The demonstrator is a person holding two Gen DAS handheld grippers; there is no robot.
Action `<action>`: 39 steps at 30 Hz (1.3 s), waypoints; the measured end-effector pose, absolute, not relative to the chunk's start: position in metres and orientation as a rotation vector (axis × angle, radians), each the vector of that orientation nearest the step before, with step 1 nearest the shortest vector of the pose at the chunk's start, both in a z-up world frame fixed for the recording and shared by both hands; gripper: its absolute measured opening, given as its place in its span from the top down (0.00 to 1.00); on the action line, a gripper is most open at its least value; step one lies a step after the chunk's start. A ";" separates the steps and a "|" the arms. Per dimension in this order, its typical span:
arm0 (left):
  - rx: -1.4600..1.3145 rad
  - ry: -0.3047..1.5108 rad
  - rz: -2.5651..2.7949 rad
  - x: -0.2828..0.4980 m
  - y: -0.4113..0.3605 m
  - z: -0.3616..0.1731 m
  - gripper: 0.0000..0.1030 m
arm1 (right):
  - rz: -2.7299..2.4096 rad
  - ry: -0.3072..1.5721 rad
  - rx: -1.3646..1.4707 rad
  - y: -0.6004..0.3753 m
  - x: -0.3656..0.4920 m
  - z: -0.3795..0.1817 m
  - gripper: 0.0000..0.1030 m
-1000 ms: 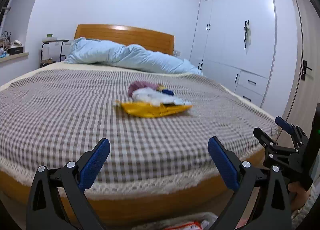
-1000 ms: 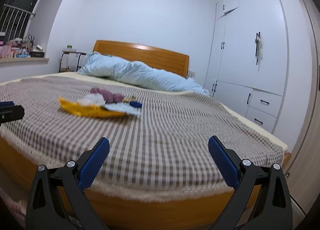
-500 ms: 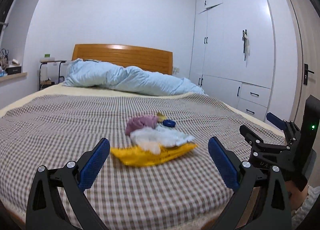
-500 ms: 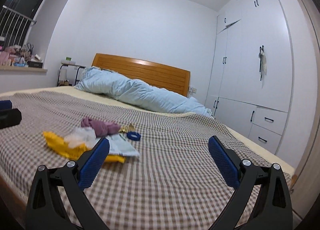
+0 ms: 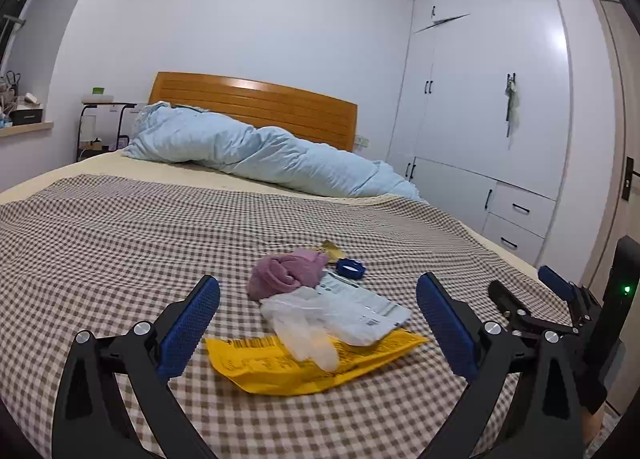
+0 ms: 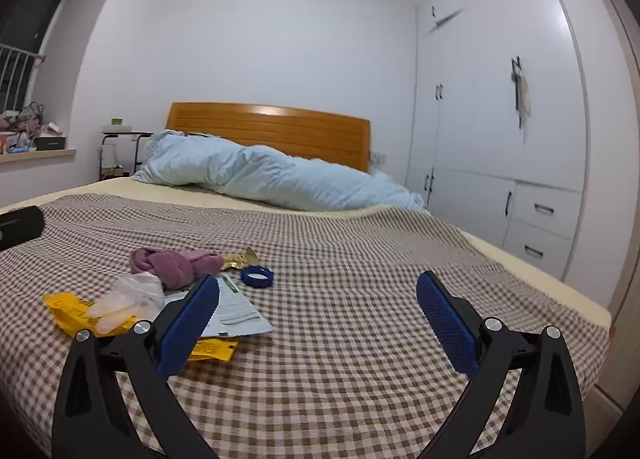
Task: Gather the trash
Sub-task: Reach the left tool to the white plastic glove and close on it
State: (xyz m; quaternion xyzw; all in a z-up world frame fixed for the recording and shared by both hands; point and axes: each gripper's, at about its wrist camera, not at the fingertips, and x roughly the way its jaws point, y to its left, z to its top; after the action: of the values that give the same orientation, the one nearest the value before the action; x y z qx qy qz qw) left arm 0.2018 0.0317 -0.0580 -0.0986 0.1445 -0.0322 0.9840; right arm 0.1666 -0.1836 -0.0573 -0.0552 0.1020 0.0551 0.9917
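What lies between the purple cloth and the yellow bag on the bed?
In the left wrist view, a clear plastic glove and a white printed packet lie between the purple cloth and the yellow bag.

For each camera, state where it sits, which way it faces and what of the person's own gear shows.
Left wrist: rides the left tool, facing the headboard over the trash pile, yellow wrapper between its open fingers; the right tool shows at right.
Right wrist: rides the right tool, open, facing the same way; pile at left.
Shared: yellow wrapper, purple cloth, blue cap, duvet.
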 end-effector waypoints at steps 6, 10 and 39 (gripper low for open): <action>-0.172 0.336 -0.045 0.221 0.046 -0.064 0.07 | 0.094 0.264 -0.094 -0.191 0.180 -0.060 0.08; -0.210 0.385 -0.020 0.232 0.056 -0.076 0.07 | 0.140 0.299 -0.047 -0.196 0.187 -0.062 0.08; -0.326 0.805 0.011 0.351 0.035 -0.141 0.57 | -0.092 0.457 0.088 -0.218 0.209 -0.064 0.08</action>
State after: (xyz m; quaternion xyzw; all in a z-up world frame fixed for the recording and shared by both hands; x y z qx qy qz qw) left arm 0.3508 0.0348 -0.1406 -0.1581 0.3900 0.0051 0.9071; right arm 0.2092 -0.2179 -0.0644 0.0438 0.2264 -0.0455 0.9720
